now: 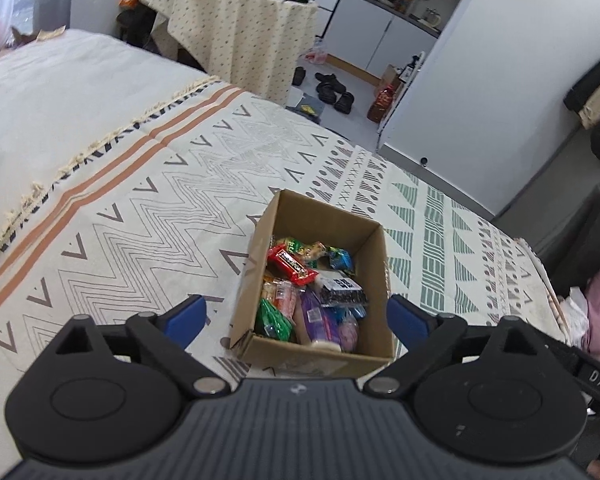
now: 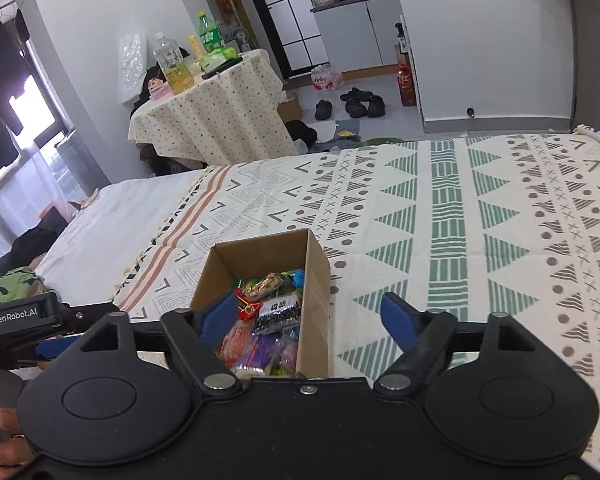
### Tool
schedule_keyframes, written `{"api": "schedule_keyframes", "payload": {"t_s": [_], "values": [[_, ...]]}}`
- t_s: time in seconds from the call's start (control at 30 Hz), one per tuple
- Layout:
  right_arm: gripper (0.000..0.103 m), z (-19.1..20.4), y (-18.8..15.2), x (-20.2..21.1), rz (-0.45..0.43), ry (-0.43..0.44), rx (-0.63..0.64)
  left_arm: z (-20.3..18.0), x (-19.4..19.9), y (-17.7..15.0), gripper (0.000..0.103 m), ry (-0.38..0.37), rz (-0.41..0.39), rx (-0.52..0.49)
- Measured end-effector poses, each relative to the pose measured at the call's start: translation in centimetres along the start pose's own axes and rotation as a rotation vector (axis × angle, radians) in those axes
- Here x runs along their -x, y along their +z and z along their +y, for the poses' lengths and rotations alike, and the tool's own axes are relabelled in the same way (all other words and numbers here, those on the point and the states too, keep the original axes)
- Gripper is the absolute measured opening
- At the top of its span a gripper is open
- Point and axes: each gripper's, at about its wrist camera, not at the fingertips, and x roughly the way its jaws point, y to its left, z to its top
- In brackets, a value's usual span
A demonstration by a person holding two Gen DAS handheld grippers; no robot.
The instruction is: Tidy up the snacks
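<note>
Snacks (image 1: pixel 312 300) in crinkly wrappers, light, soft and slippery, piled in the open box (image 1: pixel 374 252) on the bed (image 1: pixel 140 208); best pinched mid-pack, gently; both hand-held grippers, left (image 1: pixel 296 316) and right (image 2: pixel 310 316), spread wide, holding nothing.

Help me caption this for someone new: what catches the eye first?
An open cardboard box packed with bright snacks sits on a patterned bedspread, just ahead of both grippers. The left gripper and the right gripper both stand open and hold nothing.
</note>
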Motion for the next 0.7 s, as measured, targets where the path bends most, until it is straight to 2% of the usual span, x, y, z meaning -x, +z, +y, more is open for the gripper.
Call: {"api": "schedule_keyframes", "payload": {"t_s": [0.17,0.43,0.7], "values": [[0.089,-0.1,-0.8,2.6,-0.026,0.003,-0.009,-0.6,1.9,-1.0,0.102,-0.016,-0.019,-0.037],[0.103,-0.2,-2.4,6.4,-0.062,0.014,-0.022,-1.3,4.9,-2.7,0.103,-0.012,-0.029,-0.107],[0.103,0.7,-3.8,10.2,-0.085,0.014,0.003,-2.4,7.9,-4.3,0.103,-0.042,-0.037,-0.182]]}}
